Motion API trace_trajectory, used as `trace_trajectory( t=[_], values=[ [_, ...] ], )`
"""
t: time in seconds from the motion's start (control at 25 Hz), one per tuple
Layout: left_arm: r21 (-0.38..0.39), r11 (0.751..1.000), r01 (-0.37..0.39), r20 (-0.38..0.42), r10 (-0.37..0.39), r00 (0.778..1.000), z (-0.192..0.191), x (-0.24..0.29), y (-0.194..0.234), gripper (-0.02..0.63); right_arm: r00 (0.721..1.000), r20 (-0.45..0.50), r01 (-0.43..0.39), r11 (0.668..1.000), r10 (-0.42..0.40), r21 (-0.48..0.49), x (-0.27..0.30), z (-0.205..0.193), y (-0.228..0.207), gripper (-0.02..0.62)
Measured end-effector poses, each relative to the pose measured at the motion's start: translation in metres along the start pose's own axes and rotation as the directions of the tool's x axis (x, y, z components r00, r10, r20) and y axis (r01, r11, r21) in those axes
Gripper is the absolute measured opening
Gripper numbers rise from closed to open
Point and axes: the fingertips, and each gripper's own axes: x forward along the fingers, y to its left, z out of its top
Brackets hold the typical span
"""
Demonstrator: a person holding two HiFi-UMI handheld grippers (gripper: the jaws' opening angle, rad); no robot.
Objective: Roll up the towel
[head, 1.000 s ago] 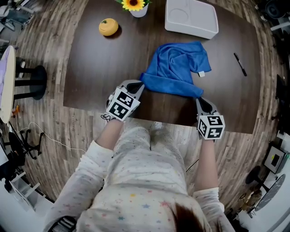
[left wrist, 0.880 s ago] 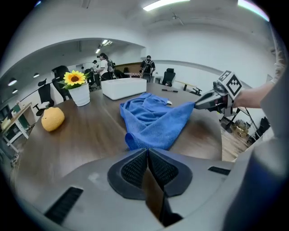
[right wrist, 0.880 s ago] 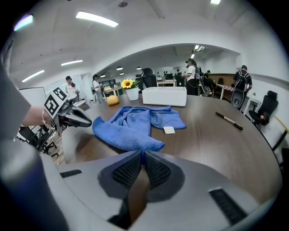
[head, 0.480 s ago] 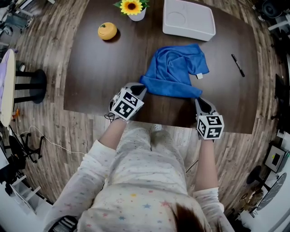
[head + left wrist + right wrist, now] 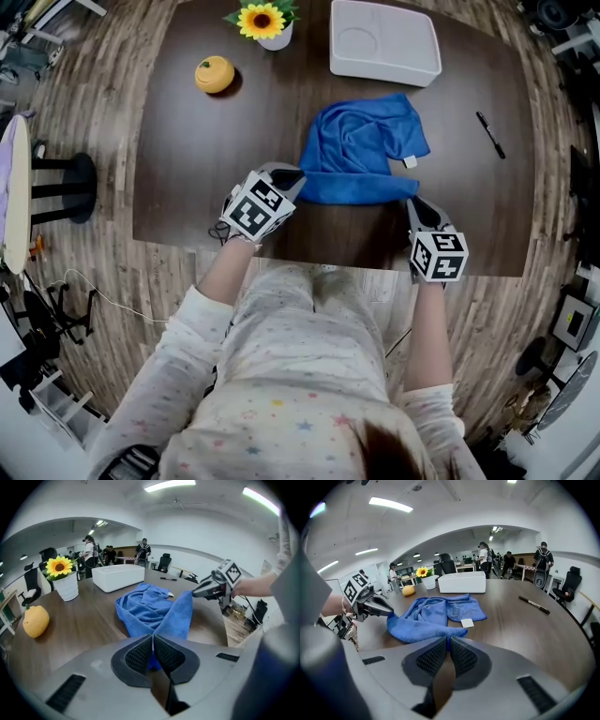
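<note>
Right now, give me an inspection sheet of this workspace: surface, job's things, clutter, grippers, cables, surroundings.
Surface: dark wood table, no spills seen.
Job's things: blue towel, crumpled, not yet rolled.
Clutter: sunflower pot, orange fruit, white tray, black pen; none touching the towel.
Grippers: left gripper shut on the towel's near left corner; right gripper shut on its near right corner.
Cables: thin white cable on the floor.
Surroundings: plank floor; black stool base; people far off.
</note>
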Motion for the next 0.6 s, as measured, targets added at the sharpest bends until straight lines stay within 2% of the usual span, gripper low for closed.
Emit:
trace_trajectory(
  t=[0.08, 0.16, 0.24, 0.28, 0.32, 0.36, 0.4, 0.6],
  values=[
    [0.039, 0.999, 0.030, -0.019, -0.029, 0.999, -0.010, -0.003, -0.014, 0.026, 1.000, 0.000, -0.004, 1.000, 0.004, 0.000, 0.002, 0.001, 0.000, 0.026],
    [0.043, 0.998, 0.055, -0.046, -0.053, 0.998, -0.021, 0.000, -0.024, 0.132, 1.000, -0.002, -0.007, 1.000, 0.007, 0.001, 0.002, 0.001, 0.001, 0.026],
    [0.073, 0.996, 0.059, -0.095, -0.052, 0.994, -0.032, 0.007, -0.027, 0.156, 1.000, -0.006, -0.008, 1.000, 0.008, 0.000, 0.004, 0.001, 0.000, 0.026],
    [0.101, 0.994, 0.049, -0.117, -0.037, 0.992, -0.035, 0.011, -0.026, 0.156, 1.000, -0.009, -0.008, 1.000, 0.008, 0.001, 0.005, 0.001, 0.000, 0.026],
    [0.125, 0.991, 0.037, -0.125, -0.021, 0.992, -0.035, 0.014, -0.023, 0.126, 1.000, -0.013, -0.007, 1.000, 0.007, 0.002, 0.006, 0.001, -0.001, 0.026],
    [0.137, 0.990, 0.030, -0.117, -0.014, 0.993, -0.030, 0.015, -0.019, 0.058, 1.000, -0.015, -0.007, 1.000, 0.007, 0.002, 0.006, 0.001, -0.001, 0.026],
    [0.132, 0.991, 0.030, -0.097, -0.017, 0.995, -0.023, 0.016, -0.016, 0.034, 1.000, -0.016, -0.006, 1.000, 0.006, 0.001, 0.006, 0.002, -0.002, 0.026],
    [0.094, 0.994, 0.050, -0.050, -0.045, 0.998, 0.008, 0.020, 0.005, 0.029, 1.000, -0.024, -0.001, 1.000, 0.001, 0.007, 0.006, 0.004, -0.007, 0.026]
  ],
)
